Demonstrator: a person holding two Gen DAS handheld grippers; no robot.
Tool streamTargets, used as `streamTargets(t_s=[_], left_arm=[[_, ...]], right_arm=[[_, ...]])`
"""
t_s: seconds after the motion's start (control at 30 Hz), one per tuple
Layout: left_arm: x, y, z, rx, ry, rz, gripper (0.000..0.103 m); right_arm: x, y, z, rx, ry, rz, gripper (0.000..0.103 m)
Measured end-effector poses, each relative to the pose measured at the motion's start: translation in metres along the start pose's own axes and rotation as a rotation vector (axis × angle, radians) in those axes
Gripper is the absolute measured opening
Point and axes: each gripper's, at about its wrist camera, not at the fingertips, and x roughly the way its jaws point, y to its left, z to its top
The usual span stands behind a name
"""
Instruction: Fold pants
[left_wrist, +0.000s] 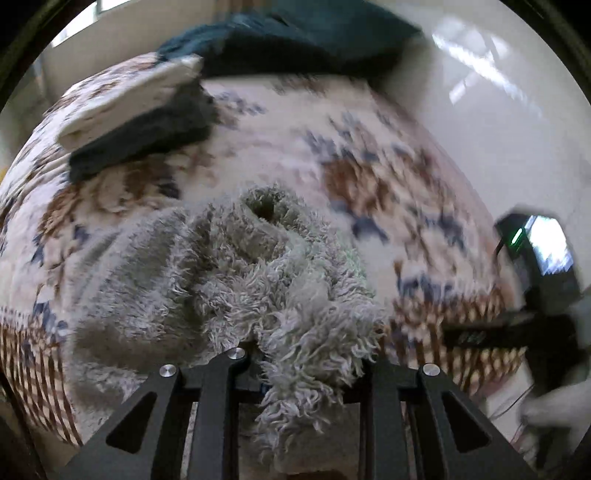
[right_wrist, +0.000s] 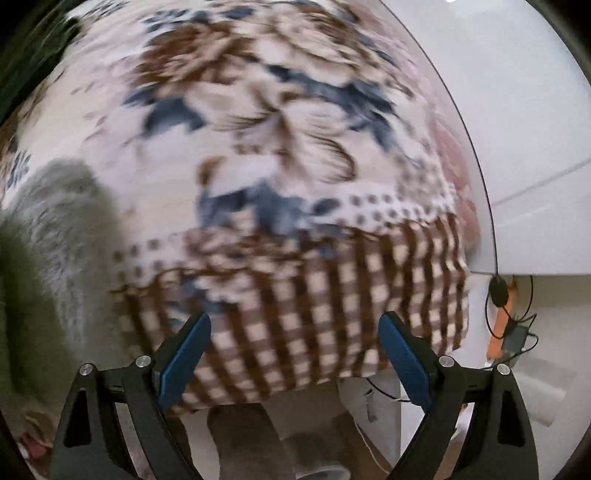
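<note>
Left gripper (left_wrist: 295, 365) jaws pinch shaggy grey pants (left_wrist: 229, 273); right gripper (right_wrist: 295, 354) jaws gape empty.

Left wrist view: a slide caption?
Left tongs clamp shaggy grey fleece pants bunched on the floral blanket.

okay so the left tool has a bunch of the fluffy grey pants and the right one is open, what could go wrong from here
1. The left tool pinches only a bunched clump of the shaggy grey fleece pants, so a fold may come out crooked.
2. The open right tool hovers over the floral and checked blanket; it might grab blanket instead of pants.
</note>
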Motion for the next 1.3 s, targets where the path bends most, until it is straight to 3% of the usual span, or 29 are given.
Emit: streamTargets(t_s=[0.07,0.17,0.23,0.3,0.47,0.53,0.63,0.73,0.83,0.87,0.9,0.93,1.0,1.13,1.23,1.27,1.3], left_arm=[[0.014,-0.011,-0.001,0.001,0.066,0.020,0.026],[0.015,-0.014,0.001,-0.044,0.134,0.014,0.050],[-0.002,-0.011,0.006,-0.059,0.104,-0.009,0.090],[-0.021,-0.010,0.009,-0.054,0.056,-0.027,0.102],[-0.049,0.010,0.019,-0.121,0.062,-0.036,0.102],[-0.062,0.038,0.020,-0.183,0.052,0.025,0.102],[-0.069,0.098,0.014,-0.283,0.058,0.197,0.102],[-0.064,0.147,0.005,-0.350,0.092,0.309,0.102],[-0.057,0.183,-0.004,-0.389,0.134,0.390,0.102],[-0.056,0.191,-0.007,-0.399,0.138,0.400,0.102],[-0.054,0.197,-0.009,-0.405,0.140,0.404,0.102],[-0.052,0.199,-0.011,-0.409,0.149,0.411,0.102],[-0.050,0.203,-0.013,-0.420,0.148,0.396,0.102],[-0.043,0.202,-0.016,-0.430,0.160,0.348,0.102],[-0.032,0.198,-0.010,-0.432,0.172,0.279,0.102],[-0.024,0.195,-0.009,-0.420,0.180,0.258,0.102],[-0.017,0.191,-0.006,-0.404,0.189,0.238,0.102]], right_arm=[[0.001,-0.014,0.003,0.031,-0.002,0.025,0.094],[-0.002,-0.029,0.005,0.075,-0.004,0.138,0.094],[-0.009,-0.032,0.004,0.095,-0.009,0.231,0.094],[-0.019,-0.030,0.002,0.116,-0.014,0.334,0.094],[-0.046,-0.004,0.004,0.118,-0.017,0.569,0.094],[-0.054,0.019,0.009,0.095,-0.007,0.657,0.094],[-0.058,0.058,0.018,0.058,0.015,0.750,0.094],[-0.057,0.108,0.029,0.013,0.053,0.800,0.094],[-0.046,0.156,0.034,-0.088,0.100,0.731,0.091],[-0.041,0.174,0.032,-0.142,0.113,0.692,0.064],[-0.040,0.183,0.030,-0.168,0.105,0.638,0.023],[-0.043,0.188,0.025,-0.184,0.088,0.601,0.024],[-0.064,0.180,0.016,-0.177,0.028,0.615,0.023],[-0.111,0.122,0.002,-0.052,-0.046,0.692,0.023],[-0.114,0.083,-0.002,0.039,-0.020,0.681,0.023],[-0.102,0.067,0.001,0.091,0.018,0.675,0.026],[-0.085,0.061,0.004,0.115,0.050,0.655,0.038]])
